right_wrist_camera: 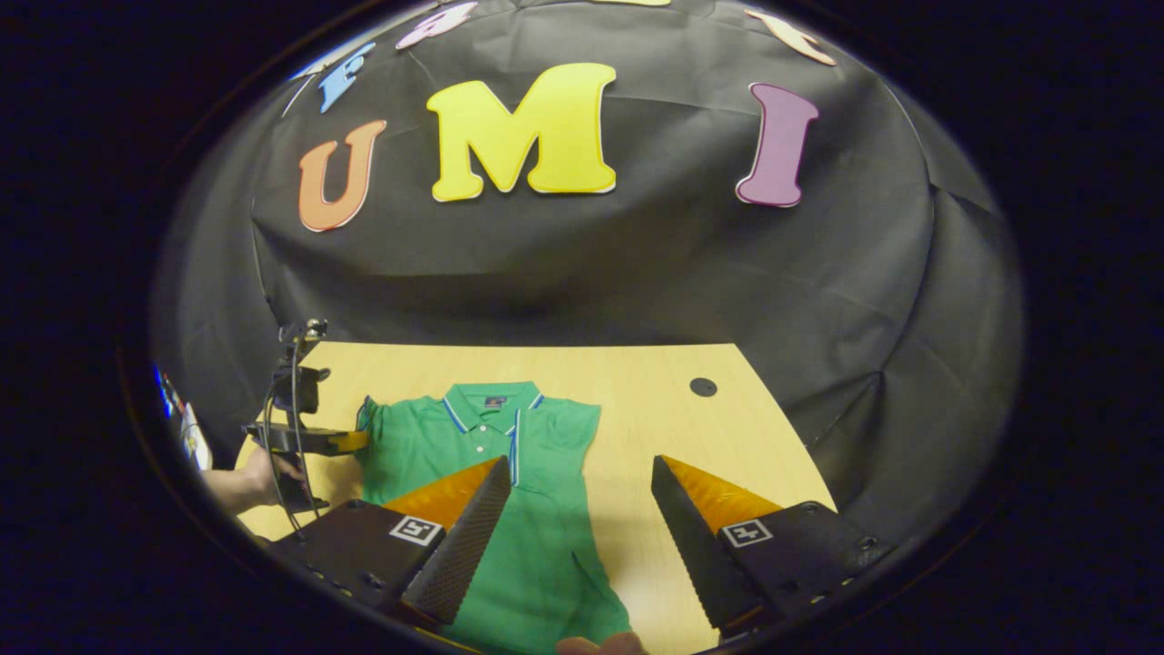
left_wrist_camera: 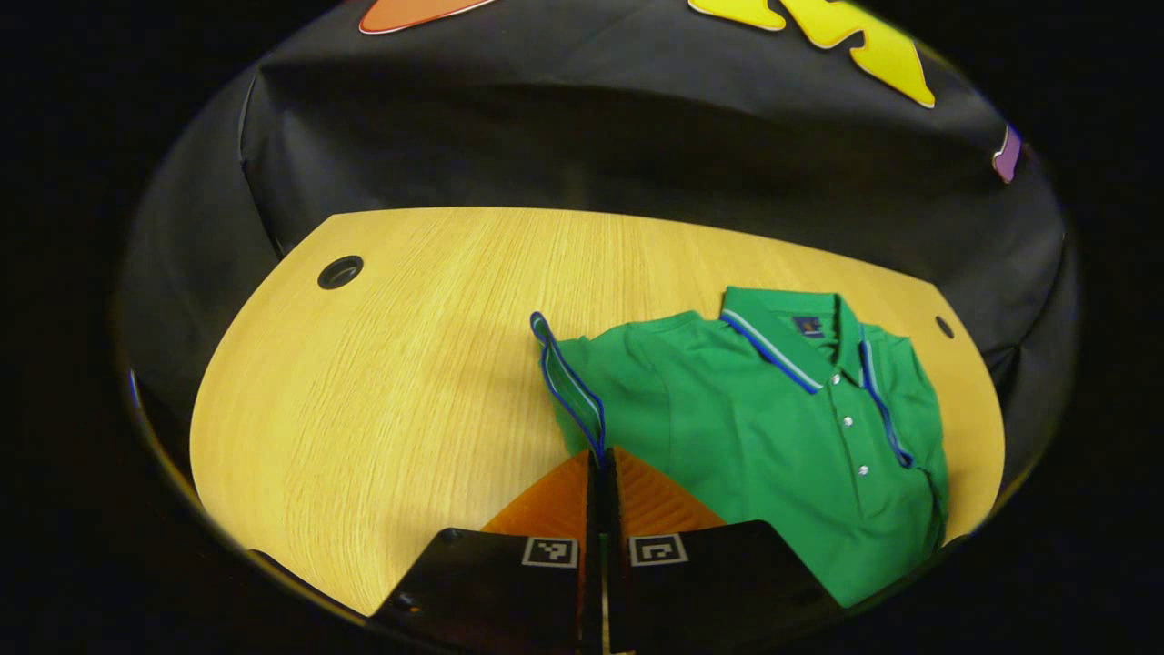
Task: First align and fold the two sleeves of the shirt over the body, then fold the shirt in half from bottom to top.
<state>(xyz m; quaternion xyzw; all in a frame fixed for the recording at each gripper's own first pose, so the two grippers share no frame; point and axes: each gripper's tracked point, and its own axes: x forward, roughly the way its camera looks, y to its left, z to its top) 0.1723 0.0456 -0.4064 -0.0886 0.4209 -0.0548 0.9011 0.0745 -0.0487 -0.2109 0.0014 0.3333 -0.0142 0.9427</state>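
Nearest the left gripper view's lens, the left gripper [left_wrist_camera: 601, 459] has its fingers pressed together on the striped cuff of the left sleeve [left_wrist_camera: 568, 382], which stands lifted off the wooden table [left_wrist_camera: 382, 382]. Beyond it lies the green polo shirt [left_wrist_camera: 773, 428], collar trimmed in blue and white, placket buttoned, spread face-up on the tabletop. From the right gripper view, the right gripper [right_wrist_camera: 580, 473] hangs above the shirt's lower body with its fingers wide apart, touching nothing; farther off, a hand [right_wrist_camera: 264, 478] holds the left gripper at the sleeve.
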